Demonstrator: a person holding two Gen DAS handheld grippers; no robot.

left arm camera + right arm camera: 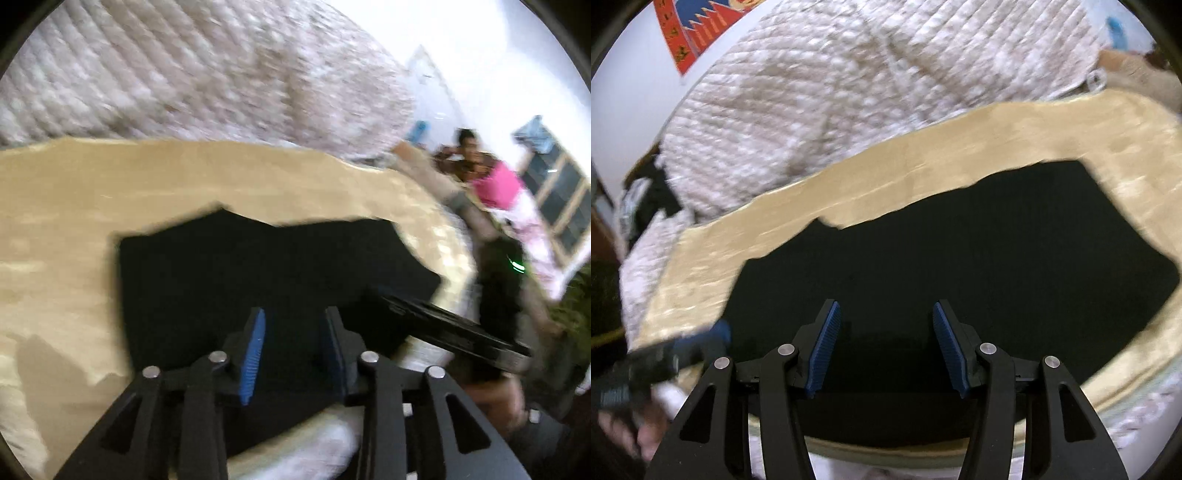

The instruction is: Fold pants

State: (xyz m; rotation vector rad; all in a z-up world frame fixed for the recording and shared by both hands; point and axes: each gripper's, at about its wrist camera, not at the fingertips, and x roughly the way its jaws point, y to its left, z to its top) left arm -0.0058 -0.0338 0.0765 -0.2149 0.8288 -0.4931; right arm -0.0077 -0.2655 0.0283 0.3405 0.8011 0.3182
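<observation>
Black pants (960, 240) folded, flat on tan cloth (886, 184) over quilted bed (812, 110). Left gripper (291, 350) released above pants, nothing between pads. Right gripper (882, 347) likewise released, empty.

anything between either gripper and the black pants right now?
Nothing visible. The black pants lie flat on the tan cloth, directly under both sets of open jaws. The right gripper and left gripper each look straight onto bare fabric; the other gripper sits off to the side in each view.
</observation>
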